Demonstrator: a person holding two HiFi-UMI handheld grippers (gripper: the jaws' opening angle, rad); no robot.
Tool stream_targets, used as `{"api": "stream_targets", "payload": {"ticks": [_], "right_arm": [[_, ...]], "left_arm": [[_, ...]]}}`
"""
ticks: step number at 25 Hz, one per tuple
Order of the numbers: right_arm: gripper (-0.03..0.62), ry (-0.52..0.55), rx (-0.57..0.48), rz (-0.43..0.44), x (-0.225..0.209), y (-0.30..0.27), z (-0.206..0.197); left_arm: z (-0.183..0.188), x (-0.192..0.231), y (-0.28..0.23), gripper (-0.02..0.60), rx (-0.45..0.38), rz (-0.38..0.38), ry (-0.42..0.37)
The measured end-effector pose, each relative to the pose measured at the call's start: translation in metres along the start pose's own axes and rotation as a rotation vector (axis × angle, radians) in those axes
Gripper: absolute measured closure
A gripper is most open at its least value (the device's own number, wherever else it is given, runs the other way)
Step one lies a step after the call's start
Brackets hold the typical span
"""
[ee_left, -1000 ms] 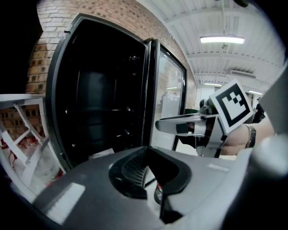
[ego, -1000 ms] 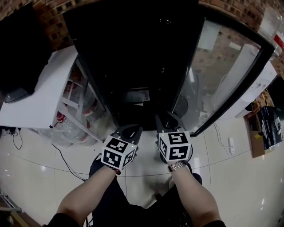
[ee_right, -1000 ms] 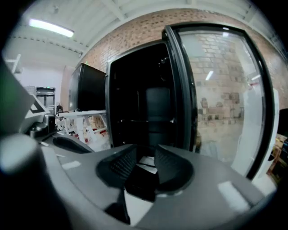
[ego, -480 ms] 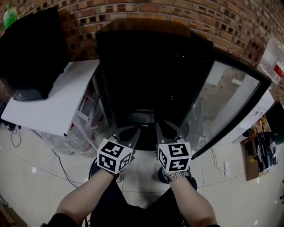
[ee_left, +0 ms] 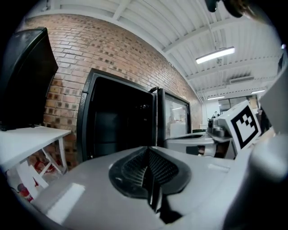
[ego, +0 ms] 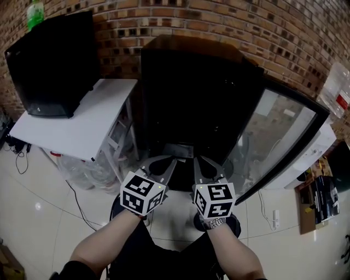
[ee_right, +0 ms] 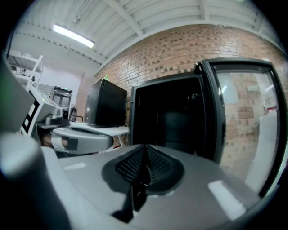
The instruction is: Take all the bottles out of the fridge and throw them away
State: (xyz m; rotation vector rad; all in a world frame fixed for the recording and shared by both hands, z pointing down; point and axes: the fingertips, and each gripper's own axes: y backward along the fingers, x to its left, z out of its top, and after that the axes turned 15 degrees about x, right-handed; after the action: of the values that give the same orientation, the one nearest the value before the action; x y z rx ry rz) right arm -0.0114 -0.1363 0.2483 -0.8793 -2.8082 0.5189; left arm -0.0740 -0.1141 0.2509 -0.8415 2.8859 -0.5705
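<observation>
**Head view.** The fridge (ego: 197, 98) stands against the brick wall (ego: 284, 33). Its glass door (ego: 273, 136) is swung wide to the right, so the mouth is fully open to approach. The interior is dark and no bottle can be made out in it. This fits either a cleared fridge or one whose contents are lost in shadow.

The left tongs (ego: 171, 163) and right tongs (ego: 197, 161) sit side by side at the fridge's lower edge, both pointing into the opening. To the left, a white tabletop (ego: 82, 123) carries a black cabinet (ego: 54, 65) with a green bottle (ego: 35, 13) on top. Clear bags (ego: 82, 167) lie beneath the tabletop. Whether these bags are the disposal point cannot be told. The open floor (ego: 44, 219) gives room to the left, while the door edge limits any swing to the right.

**Left gripper view.** The left tongs (ee_left: 148, 168) are clenched pad to pad with nothing between them. They are held about level and face the fridge mouth.

**Right gripper view.** The right tongs (ee_right: 143, 170) have just been closing and now meet, also empty. The door frame (ee_right: 211, 112) stands just to their right, leaving less clearance on that side than on the other.
</observation>
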Motion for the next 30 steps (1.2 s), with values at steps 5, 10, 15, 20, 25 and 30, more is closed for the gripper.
{"api": "stream_targets", "payload": {"ticks": [5,10,15,20,25,30], "right_arm": [[0.593,0.001,-0.009,0.004,0.012,0.022,-0.003],[0.592,0.000,-0.009,-0.001,0.021,0.042,-0.008],[0.593,0.004,-0.002,0.010,0.036,0.062,-0.018],[0.593,0.013,-0.013,0.034,0.062,0.085,-0.020],[0.594,0.022,-0.013,0.053,0.087,0.111,-0.031],[0.594,0.024,-0.016,0.055,0.103,0.140,-0.038]], "left_arm": [[-0.005,-0.016,0.014,0.577,0.002,-0.006,-0.009],[-0.011,-0.033,0.030,0.578,0.005,-0.018,-0.013],[-0.022,-0.049,0.051,0.578,0.008,-0.010,-0.009],[-0.032,-0.064,0.083,0.577,0.006,0.007,-0.012],[-0.046,-0.085,0.112,0.578,0.004,0.014,-0.013],[-0.050,-0.105,0.137,0.577,-0.011,0.014,-0.018]]}}
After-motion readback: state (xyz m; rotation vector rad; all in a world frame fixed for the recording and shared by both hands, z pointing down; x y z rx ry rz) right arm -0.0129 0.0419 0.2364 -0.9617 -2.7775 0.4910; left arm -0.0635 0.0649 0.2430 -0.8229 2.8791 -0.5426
